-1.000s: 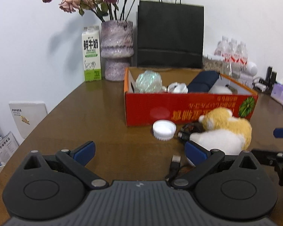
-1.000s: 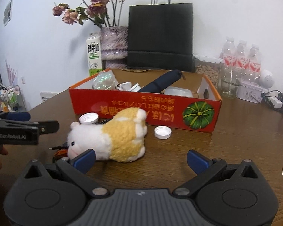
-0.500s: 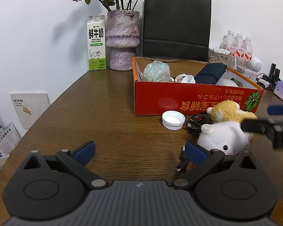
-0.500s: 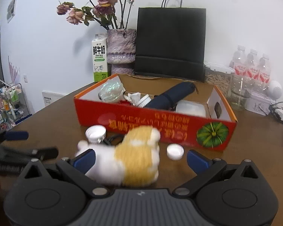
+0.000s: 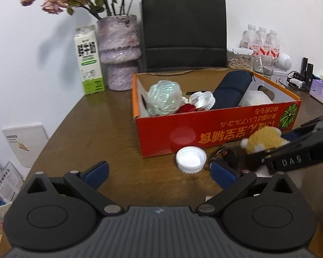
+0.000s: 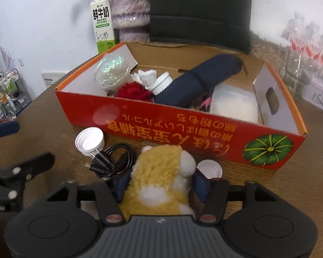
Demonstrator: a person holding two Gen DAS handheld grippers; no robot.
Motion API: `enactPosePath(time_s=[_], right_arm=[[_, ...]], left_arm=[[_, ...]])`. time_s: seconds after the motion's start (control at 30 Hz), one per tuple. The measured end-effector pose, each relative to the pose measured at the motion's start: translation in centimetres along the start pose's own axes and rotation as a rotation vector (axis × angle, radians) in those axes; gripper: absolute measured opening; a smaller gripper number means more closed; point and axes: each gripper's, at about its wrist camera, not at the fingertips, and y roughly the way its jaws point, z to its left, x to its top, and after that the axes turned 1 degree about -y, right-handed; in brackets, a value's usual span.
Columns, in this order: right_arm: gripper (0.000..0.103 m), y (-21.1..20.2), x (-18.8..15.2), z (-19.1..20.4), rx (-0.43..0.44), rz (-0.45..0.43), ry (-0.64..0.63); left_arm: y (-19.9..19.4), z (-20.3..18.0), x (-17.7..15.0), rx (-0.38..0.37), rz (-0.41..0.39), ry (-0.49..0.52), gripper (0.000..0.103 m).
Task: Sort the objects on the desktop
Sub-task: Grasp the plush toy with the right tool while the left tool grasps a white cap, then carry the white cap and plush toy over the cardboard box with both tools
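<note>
Brown wooden table [image 5: 92, 137] — cluttered along its back edge.

An orange cardboard box [image 6: 183, 133] sits mid-table; before it lie two white caps [image 6: 89, 141] [image 6: 210, 168], a coiled black cable [image 6: 114, 159] and a plush hamster [image 6: 161, 180]. Behind stand a milk carton [image 5: 88, 60], a purple vase [image 5: 119, 49], a black paper bag [image 5: 184, 30] — and water bottles [image 5: 261, 43].

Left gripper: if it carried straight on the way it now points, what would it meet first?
Probably the white bottle cap lying on the table, just ahead of the open left gripper and a little right of centre. Just behind the cap stands the front wall of the red box. Depth is hard to judge in this view.
</note>
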Motion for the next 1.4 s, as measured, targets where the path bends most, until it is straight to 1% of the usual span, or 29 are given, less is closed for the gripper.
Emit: enactPosePath(time_s=[0.17,0.23,0.37,0.47,0.57,0.6,0.73,0.77,0.9,1.07,1.2,1.4], right_arm=[[0.049,-1.7,-0.8,-1.3,0.018,-0.051,0.020],[0.049,-2.2,-1.0,-1.9,0.022,-0.068,0.027],[0.049,-2.9,-1.1,-2.9,0.021,-0.092,0.033],[0.049,-3.2,-1.2,-3.3,0.016,-0.106,0.029],[0.049,-3.4,-1.3,-3.5,0.022,-0.111,0.032],[0.049,-3.4,-1.3,-3.5,0.023,-0.113,0.033],[0.049,-3.3,-1.5,-3.6,0.030,-0.121,0.039],[0.049,-3.2,-1.6,-3.6,0.032,-0.121,0.042],[0.049,-3.2,-1.9,-3.6,0.042,-0.133,0.053],[0.049,-3.7,-2.0,-3.8,0.048,-0.164,0.068],[0.049,-4.6,-2.0,-3.9,0.063,-0.199,0.077],[0.049,-6.2,-1.7,-3.6,0.081,-0.272,0.076]], left_arm=[[2.4,-1.0,0.7,-0.021,0.037,-0.009,0.103],[3.3,-1.3,0.8,-0.017,0.056,-0.022,0.099],[4.9,-1.2,0.9,-0.017,0.089,-0.072,0.086],[5.5,-1.1,1.2,-0.020,0.094,-0.100,0.083],[5.8,-1.2,1.3,-0.016,0.098,-0.098,0.074],[5.9,-1.1,1.3,-0.016,0.103,-0.099,0.067],[6.3,-1.0,0.9,-0.012,0.124,-0.109,0.052],[6.3,-1.1,0.9,-0.004,0.122,-0.100,0.042],[6.1,-1.1,0.8,-0.007,0.117,-0.100,0.041],[5.3,-0.9,0.6,0.010,0.105,-0.112,0.041],[3.9,-1.1,0.8,0.032,0.067,-0.109,0.041],[1.4,-1.5,1.3,0.036,0.000,-0.117,0.041]])
